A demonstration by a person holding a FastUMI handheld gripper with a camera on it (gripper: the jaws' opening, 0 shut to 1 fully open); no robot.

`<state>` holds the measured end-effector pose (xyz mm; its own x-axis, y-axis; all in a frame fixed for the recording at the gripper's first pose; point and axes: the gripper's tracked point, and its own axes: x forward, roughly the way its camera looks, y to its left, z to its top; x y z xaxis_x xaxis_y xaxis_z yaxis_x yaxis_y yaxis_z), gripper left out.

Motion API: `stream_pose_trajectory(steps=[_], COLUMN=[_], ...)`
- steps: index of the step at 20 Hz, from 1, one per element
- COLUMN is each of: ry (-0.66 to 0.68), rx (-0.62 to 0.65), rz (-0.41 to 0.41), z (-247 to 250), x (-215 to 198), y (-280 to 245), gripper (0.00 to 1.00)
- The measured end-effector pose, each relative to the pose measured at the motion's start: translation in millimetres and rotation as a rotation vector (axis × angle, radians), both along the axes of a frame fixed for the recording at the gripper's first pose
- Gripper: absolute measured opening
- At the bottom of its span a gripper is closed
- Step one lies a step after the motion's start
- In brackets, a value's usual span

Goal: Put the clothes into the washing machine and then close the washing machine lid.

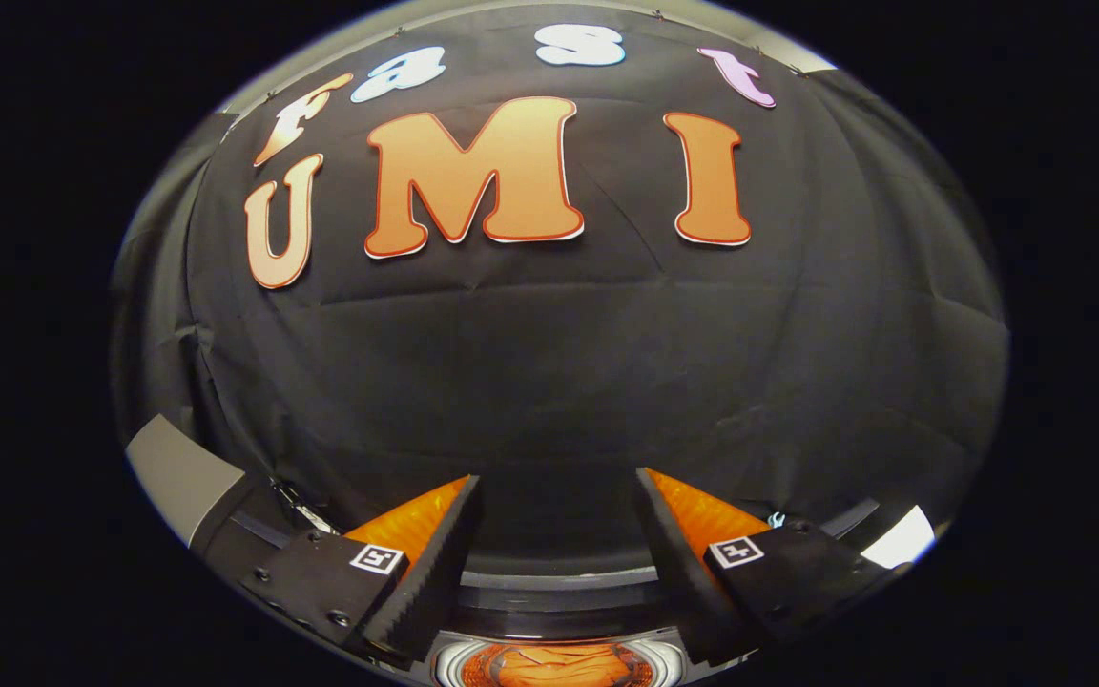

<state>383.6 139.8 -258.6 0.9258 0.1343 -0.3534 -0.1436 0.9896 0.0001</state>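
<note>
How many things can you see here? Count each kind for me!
Gripper, fingers wide open with nothing between them: 1
Gripper fingers: 2
Square marker tags on the fingers: 2
Washing machine, its lid open: 1
Orange cloth inside the round drum, below the fingers: 1
Black cloth wall beyond the fingers: 1
Total: 8

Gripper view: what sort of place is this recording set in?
Likely a staged recording booth, not a home laundry room. A black cloth wall hangs right behind a washing machine, whose round drum opening holds orange fabric, low between the open gripper fingers.
</note>
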Motion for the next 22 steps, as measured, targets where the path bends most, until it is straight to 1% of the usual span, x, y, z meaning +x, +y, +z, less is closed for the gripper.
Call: stream_pose_trajectory(steps=[11,17,19,22], ry=[0.022,0.041,0.064,0.135], rx=[-0.011,-0.021,-0.025,-0.021], rz=[-0.002,-0.001,0.003,0.008], z=[-6.6,-18.2,-25.6,-49.5], x=[-48.9,-84.1,-97.3,-123.4], y=[-6.4,-11.8,-12.8,-15.2], gripper=[1.0,1.0,1.0,1.0])
